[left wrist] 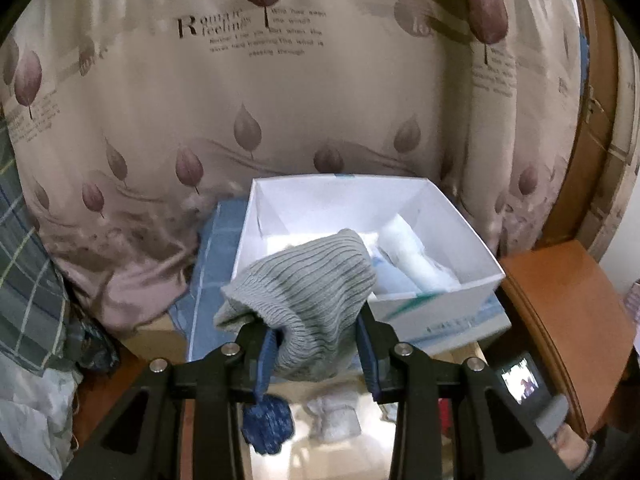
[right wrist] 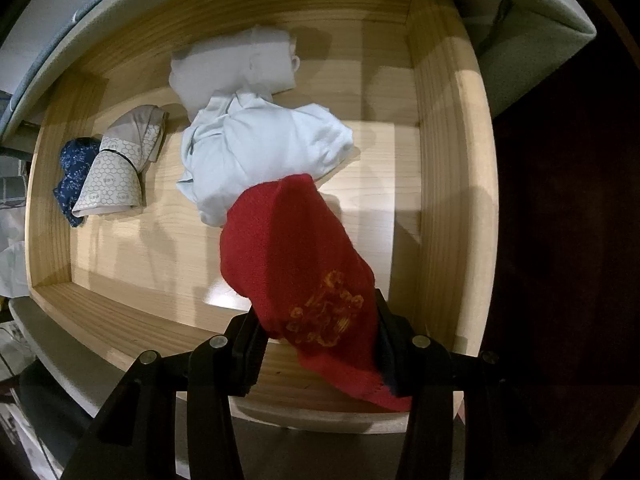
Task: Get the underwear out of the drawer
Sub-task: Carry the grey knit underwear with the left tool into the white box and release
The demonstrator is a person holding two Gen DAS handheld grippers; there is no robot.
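My left gripper (left wrist: 316, 344) is shut on a grey ribbed knit garment (left wrist: 304, 280), held up in front of a white cardboard box (left wrist: 440, 304) that holds pale folded cloth (left wrist: 412, 256). Below it I glimpse a dark blue speckled piece (left wrist: 266, 424) in the drawer. My right gripper (right wrist: 320, 344) points down into the open wooden drawer (right wrist: 448, 184) and is shut on a red knit garment (right wrist: 296, 264) with a yellow pattern. On the drawer floor lie a light blue bundle (right wrist: 260, 152), a white folded piece (right wrist: 236, 68), a beige honeycomb-print roll (right wrist: 120, 164) and a dark blue speckled piece (right wrist: 74, 172).
A leaf-printed curtain (left wrist: 280, 100) hangs behind the box. The box stands on a blue checked cloth (left wrist: 212, 264). A green plaid fabric (left wrist: 28, 288) is at the left, an orange-brown wooden surface (left wrist: 560, 296) at the right. A grey padded edge (right wrist: 540, 12) borders the drawer's far side.
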